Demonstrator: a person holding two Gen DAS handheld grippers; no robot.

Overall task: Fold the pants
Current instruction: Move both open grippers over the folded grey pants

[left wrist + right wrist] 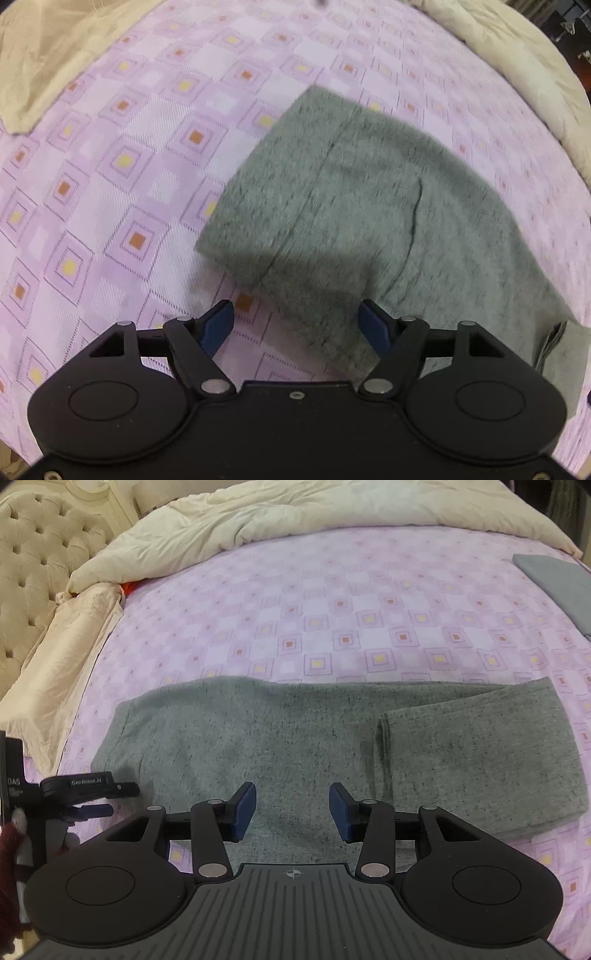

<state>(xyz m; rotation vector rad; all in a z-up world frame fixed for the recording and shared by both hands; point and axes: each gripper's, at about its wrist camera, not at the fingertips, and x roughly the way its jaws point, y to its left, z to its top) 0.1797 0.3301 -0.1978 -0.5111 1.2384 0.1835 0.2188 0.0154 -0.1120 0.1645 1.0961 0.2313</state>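
Because the heathered grey knit pants (295, 738) lie slack on the pink checked bedsheet (332, 609) with one end already doubled over, the likeliest trouble from here is a pinch that takes only the top layer: the lower layers would stay behind and the fold would skew or open. A second risk is catching the bedsheet along with the cloth, since the fabric edge sits right against it. The left view is blurred, which suggests motion, so a hurried close could also miss the edge.

The right gripper (292, 810) has its blue-padded fingers (243, 808) spread well apart, holding nothing; the pants spread out ahead of and beneath the fingertips, the doubled-over part (480, 746) lying ahead and to the right of them. Whether the pads touch the cloth cannot be told.

The left gripper (295, 326) is likewise wide open and empty. The pants lie (369, 206) ahead of it, their near edge passing between the fingers, nearer the right-hand one.
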